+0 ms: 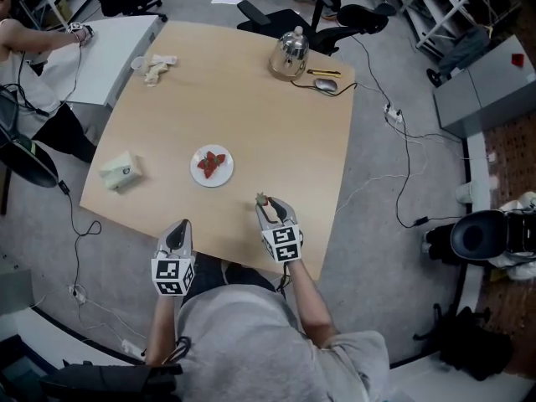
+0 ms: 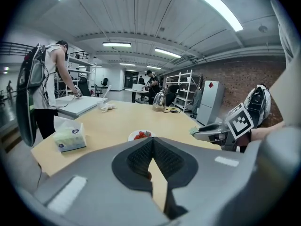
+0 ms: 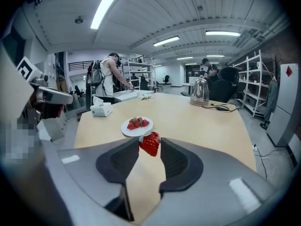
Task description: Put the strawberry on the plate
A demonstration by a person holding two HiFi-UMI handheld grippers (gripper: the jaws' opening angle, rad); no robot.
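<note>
A white plate (image 1: 211,167) with several strawberries on it sits on the wooden table (image 1: 251,115), left of the middle near the front. My right gripper (image 1: 265,203) hovers just right of the plate and nearer to me, shut on a red strawberry (image 3: 150,144) pinched between its tips, with the leaves pointing toward the plate (image 3: 136,126). The strawberry (image 1: 261,198) shows as a small speck at the tips in the head view. My left gripper (image 1: 179,229) hangs over the table's front edge, its jaws shut with nothing between them (image 2: 153,141).
A tissue box (image 1: 122,171) lies at the left edge. At the far side stand a metal kettle (image 1: 290,54), a mouse (image 1: 326,84) and some crumpled paper (image 1: 157,69). A person (image 1: 21,44) works at a white side table (image 1: 109,53). Cables run over the floor at right.
</note>
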